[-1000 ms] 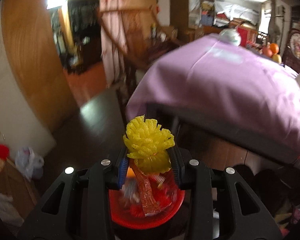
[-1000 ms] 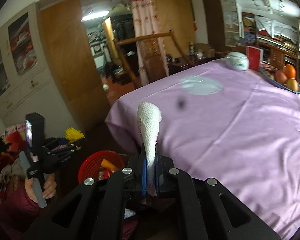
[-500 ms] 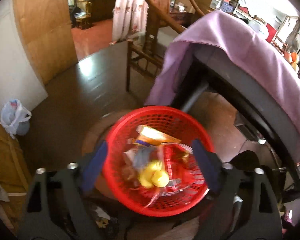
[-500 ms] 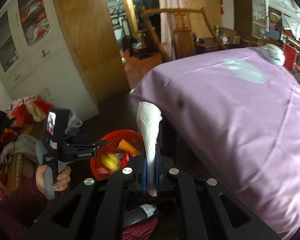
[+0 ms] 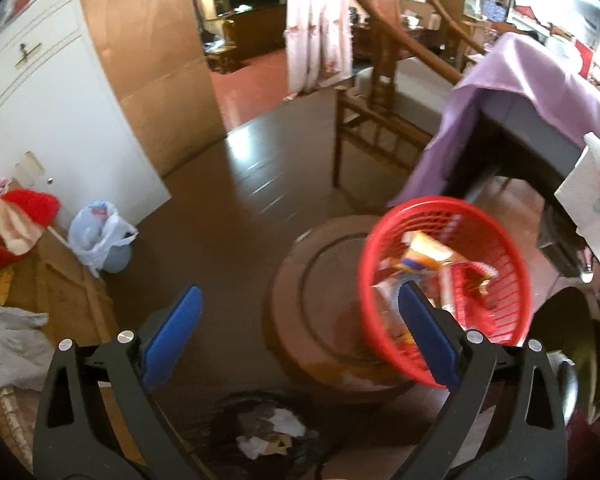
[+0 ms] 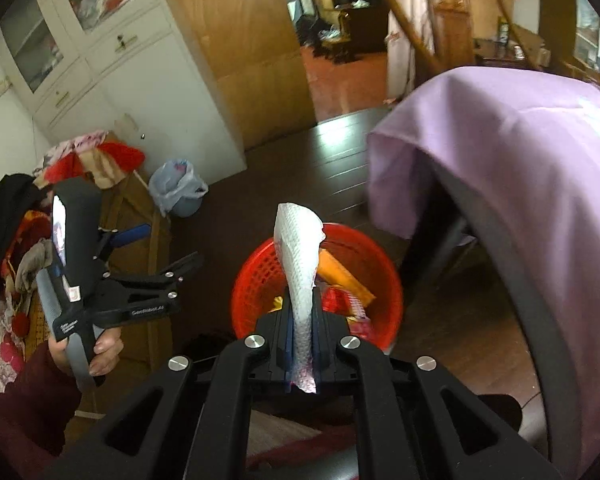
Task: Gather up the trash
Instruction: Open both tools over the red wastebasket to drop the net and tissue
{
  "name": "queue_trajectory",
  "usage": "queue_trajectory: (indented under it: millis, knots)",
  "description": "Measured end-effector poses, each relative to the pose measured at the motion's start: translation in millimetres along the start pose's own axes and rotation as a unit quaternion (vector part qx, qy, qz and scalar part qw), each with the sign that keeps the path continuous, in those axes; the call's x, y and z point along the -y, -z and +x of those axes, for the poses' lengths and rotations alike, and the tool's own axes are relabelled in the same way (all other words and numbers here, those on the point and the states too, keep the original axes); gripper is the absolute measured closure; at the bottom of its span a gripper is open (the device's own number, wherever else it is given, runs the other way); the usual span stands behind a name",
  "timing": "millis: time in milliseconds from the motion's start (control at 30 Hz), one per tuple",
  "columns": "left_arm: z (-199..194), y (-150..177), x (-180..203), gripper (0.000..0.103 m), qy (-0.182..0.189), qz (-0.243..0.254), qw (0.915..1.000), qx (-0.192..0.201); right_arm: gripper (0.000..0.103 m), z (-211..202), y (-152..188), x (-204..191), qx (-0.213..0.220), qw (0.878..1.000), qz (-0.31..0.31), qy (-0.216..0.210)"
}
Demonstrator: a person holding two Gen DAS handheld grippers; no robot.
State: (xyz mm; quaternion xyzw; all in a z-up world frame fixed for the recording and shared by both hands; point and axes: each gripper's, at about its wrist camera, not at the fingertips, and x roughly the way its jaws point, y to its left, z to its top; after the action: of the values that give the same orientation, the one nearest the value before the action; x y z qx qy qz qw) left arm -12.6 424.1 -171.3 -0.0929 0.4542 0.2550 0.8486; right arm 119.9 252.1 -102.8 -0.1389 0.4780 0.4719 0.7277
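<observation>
A red mesh basket (image 5: 508, 280) with an orange packet (image 5: 428, 252) and other wrappers stands on a round wooden stool (image 5: 320, 280). My left gripper (image 5: 300, 292) hangs left of the basket, its jaws opening wide with nothing between them. Its right fingertip overlaps the basket's near rim in the left wrist view. My right gripper (image 6: 302, 304) hovers above the basket (image 6: 256, 276), pinching a white tissue (image 6: 298, 248) upright. Its jaws are just starting to open, though the pads still press the tissue. A hand holds the left gripper (image 6: 168, 244) off to the left.
A table under a purple cloth (image 6: 520, 152) rises at the right, with a wooden chair (image 5: 380, 120) behind the basket. A bagged small bin (image 5: 100, 232) and piled clothes (image 5: 16, 216) sit at the left by a white cabinet. Paper scraps (image 5: 268, 432) lie on the floor.
My left gripper let go of the yellow tufted piece, which fell into the basket, and then swung left. My right gripper came down from the table to above the basket, still holding the tissue.
</observation>
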Motion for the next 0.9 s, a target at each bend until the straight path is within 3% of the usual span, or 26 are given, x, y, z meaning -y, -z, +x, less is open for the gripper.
queue_trajectory:
  millis: [200, 267, 300, 500, 900]
  knots:
    - [3.7, 9.0, -44.1, 0.008, -0.029, -0.042, 0.9987, 0.008, 0.089, 35.7, -17.6, -12.1, -0.028, 1.0, -0.005, 0.002]
    - [3.7, 13.0, -62.9, 0.008, -0.039, -0.059, 0.9975, 0.011, 0.058, 47.4, -20.8, -11.1, -0.041, 0.999, -0.002, 0.005]
    - [3.9, 15.3, -70.7, 0.008, -0.043, -0.065, 0.9968, 0.012, 0.053, 51.8, -20.4, -10.9, -0.043, 0.999, 0.0, 0.009]
    - [0.2, 37.9, -125.0, 0.008, -0.078, -0.113, 0.9904, 0.015, 0.052, 83.8, -23.8, -12.4, -0.074, 0.996, 0.004, 0.047]
    - [-12.8, 77.5, -207.4, 0.008, -0.073, -0.154, 0.985, -0.025, 0.049, 106.7, -45.0, -49.1, -0.106, 0.989, -0.048, 0.088]
